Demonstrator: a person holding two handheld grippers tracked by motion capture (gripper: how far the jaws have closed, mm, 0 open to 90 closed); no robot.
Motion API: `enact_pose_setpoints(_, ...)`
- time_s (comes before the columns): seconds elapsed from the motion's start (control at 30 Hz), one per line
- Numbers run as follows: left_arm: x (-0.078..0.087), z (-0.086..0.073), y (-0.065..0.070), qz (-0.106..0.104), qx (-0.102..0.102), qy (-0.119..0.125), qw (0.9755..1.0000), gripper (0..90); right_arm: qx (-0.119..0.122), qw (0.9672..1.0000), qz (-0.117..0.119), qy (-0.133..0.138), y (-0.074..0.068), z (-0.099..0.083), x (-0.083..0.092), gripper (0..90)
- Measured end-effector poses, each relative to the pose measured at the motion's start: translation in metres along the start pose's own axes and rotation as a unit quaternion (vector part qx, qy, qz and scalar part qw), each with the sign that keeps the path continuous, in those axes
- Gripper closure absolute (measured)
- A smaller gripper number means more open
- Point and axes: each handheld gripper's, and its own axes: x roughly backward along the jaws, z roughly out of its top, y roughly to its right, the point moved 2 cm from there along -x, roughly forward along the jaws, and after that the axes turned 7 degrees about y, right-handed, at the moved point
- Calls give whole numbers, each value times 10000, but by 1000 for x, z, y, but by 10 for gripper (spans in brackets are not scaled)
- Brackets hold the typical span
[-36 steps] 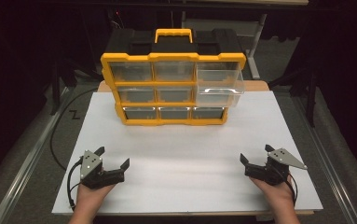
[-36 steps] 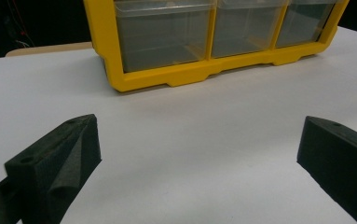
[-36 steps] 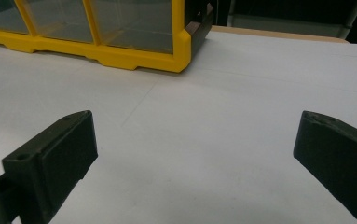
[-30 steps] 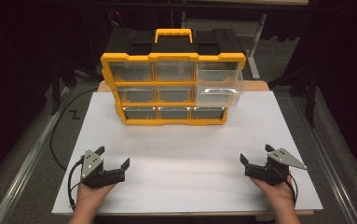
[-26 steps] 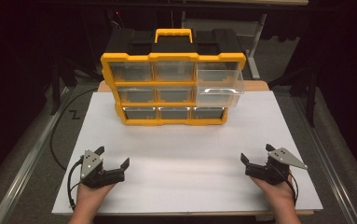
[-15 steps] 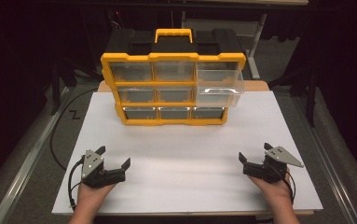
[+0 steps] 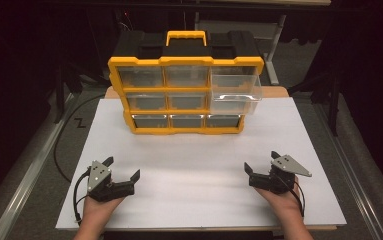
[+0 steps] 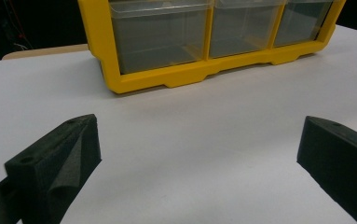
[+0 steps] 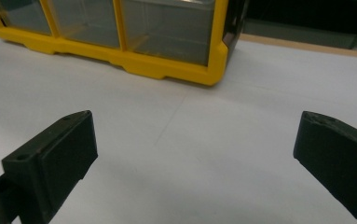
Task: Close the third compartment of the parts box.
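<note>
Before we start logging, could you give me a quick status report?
Left gripper open, right gripper open, both empty. Organizer: top-right drawer pulled out. Nothing between.

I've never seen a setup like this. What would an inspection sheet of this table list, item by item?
Surface: flat white board over a wooden tabletop, bare in front.
Job's things: yellow and black plastic drawer organiser with clear drawers, standing upright at the back; its clear top right drawer is pulled out, the others look shut.
Clutter: nothing seen.
Grippers: left gripper and right gripper held low near the front edge, fingers wide apart, holding nothing.
Cables: a black cable loops from the left gripper; a dark cable lies left of the board.
Surroundings: dark, with metal frame legs behind.
</note>
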Motion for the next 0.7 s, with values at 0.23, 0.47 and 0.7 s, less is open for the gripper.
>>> enact_pose_setpoints(0.23,-1,0,2,-37,-41,8,10000,3,73,9999,57,66,-9,5,-8,8)
enact_pose_setpoints(0.47,1,1,0,11,4,72,10000,3,95,9998,169,36,-20,7,-20,8)
enact_pose_setpoints(0.7,0,1,2,-27,-29,60,10000,3,103,9995,287,81,-25,10,-21,14)
